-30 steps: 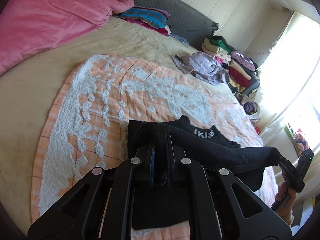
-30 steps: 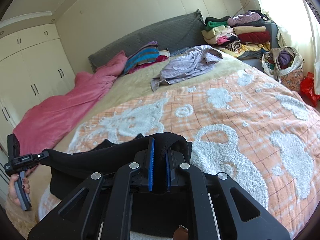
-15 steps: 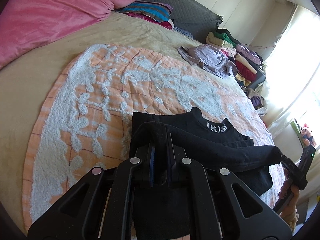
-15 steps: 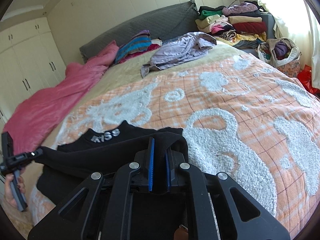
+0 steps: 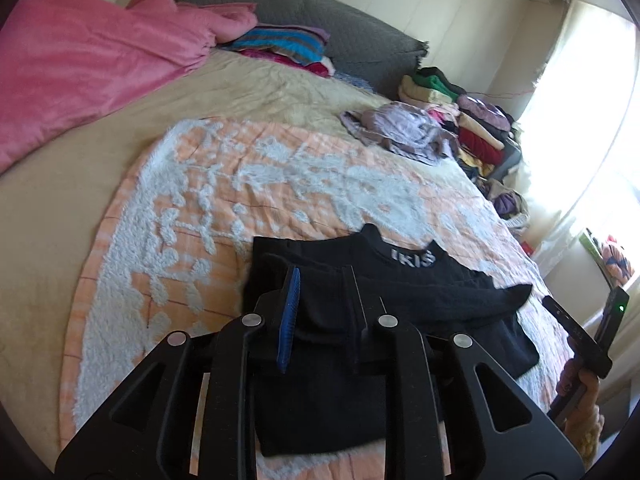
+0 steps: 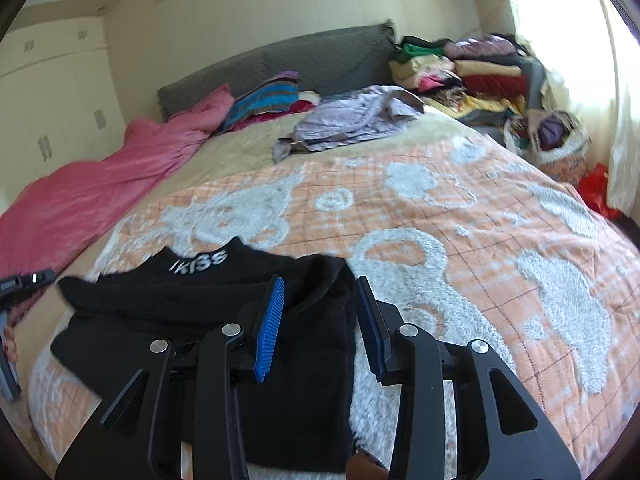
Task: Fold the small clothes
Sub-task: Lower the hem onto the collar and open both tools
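Note:
A black garment (image 5: 360,304) with white lettering at its collar lies folded over on the orange-and-white quilt (image 5: 280,184). It also shows in the right wrist view (image 6: 208,304). My left gripper (image 5: 322,276) is open just above the garment's left part, holding nothing. My right gripper (image 6: 320,284) is open over the garment's right edge, holding nothing. The right gripper also appears at the right edge of the left wrist view (image 5: 576,332), and the left gripper at the left edge of the right wrist view (image 6: 24,280).
A crumpled lilac garment (image 6: 356,120) lies farther up the bed. A pink blanket (image 5: 80,64) covers the left side. Striped folded clothes (image 6: 268,100) sit by the grey headboard (image 6: 280,60). Stacked clothes (image 6: 472,68) and a basket (image 6: 552,136) stand at the right.
Both grippers opened and let go of the black garment. Its folded-over edge now rests on the garment on the quilt, and both grippers have drawn back slightly.

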### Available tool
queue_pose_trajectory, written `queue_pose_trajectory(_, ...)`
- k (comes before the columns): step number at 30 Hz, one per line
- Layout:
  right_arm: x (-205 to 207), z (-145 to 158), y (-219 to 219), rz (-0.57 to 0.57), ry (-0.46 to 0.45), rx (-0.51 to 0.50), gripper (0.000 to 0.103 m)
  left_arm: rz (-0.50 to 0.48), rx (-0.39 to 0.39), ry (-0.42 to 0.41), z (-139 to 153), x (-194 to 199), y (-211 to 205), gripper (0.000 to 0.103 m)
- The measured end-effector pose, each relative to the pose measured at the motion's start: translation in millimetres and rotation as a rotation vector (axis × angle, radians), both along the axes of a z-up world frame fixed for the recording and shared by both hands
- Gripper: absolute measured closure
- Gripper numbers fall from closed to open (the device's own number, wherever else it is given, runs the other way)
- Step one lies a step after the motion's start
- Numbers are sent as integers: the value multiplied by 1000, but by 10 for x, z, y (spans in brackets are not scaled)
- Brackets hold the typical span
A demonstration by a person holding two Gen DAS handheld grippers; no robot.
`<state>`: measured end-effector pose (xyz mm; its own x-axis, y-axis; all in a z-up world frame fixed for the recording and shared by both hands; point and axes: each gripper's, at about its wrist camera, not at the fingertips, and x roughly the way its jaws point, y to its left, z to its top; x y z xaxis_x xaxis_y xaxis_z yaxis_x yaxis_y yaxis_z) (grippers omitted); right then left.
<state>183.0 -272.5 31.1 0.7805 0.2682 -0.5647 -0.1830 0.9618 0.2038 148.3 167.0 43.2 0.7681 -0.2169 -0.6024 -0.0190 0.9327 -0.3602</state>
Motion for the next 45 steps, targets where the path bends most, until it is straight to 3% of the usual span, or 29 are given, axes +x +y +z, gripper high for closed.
queue_pose_trajectory(2,-43,-3,129,63,8,-32,76,-39,25,3,-2,-54,-109,90)
queue_pose_trajectory(6,-60,-109,415,163,54,-111,78,-120,117,37,-115,-115,-369,92)
queue_pose_trajectory(8,-22,-235,529,165,114,-178,78,-150,126,75,-231,-97,-441,97)
queue_pose_trajectory(12,64,-488,625,155,190,-237,79,-171,200,170,-542,38,-580,97)
queue_pose_trajectory(14,137,-531,636,152,202,-228,79,-160,240,184,-640,110,-607,97)
queue_pose_trajectory(23,565,-555,683,137,218,-197,79,-132,284,153,-664,512,-627,97)
queue_pose_trajectory(37,971,-418,399,21,195,-129,80,24,177,102,-468,766,-89,97)
queue_pose_trajectory(41,1006,-395,226,-34,191,-116,78,52,149,105,-447,761,30,81)
queue_pose_trajectory(45,1059,-439,60,-61,223,-94,74,70,122,124,-487,769,113,75)
